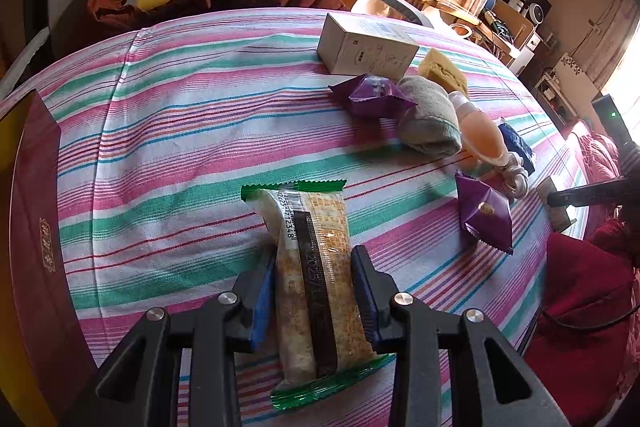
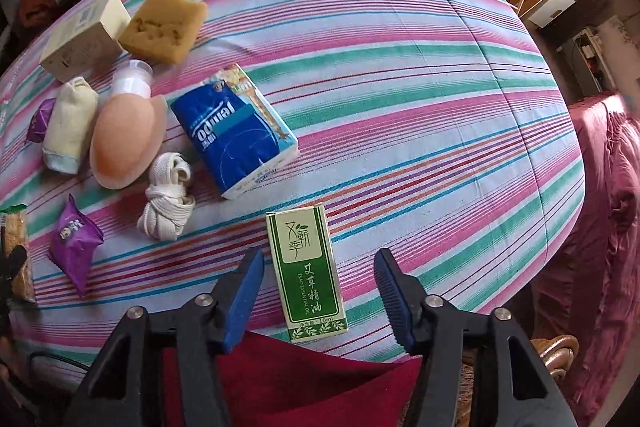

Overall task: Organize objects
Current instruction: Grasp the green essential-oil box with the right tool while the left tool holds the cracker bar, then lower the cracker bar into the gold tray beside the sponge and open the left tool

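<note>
My left gripper [image 1: 314,267] is shut on a green-edged cracker packet [image 1: 316,279] that lies on the striped tablecloth [image 1: 180,131]. My right gripper [image 2: 320,267] is open, its jaws on either side of a green and white essential-oil box [image 2: 306,271] lying flat near the table's front edge, without touching it. The cracker packet also shows at the left edge of the right wrist view [image 2: 16,251].
On the cloth lie a grey box [image 1: 364,45], a yellow sponge [image 2: 164,25], two purple snack packets [image 1: 372,95] [image 2: 74,251], a rolled sock [image 2: 70,125], a peach bottle [image 2: 126,135], a blue tissue pack [image 2: 236,135] and a white knotted strap [image 2: 168,199]. A maroon box [image 1: 36,227] stands at left.
</note>
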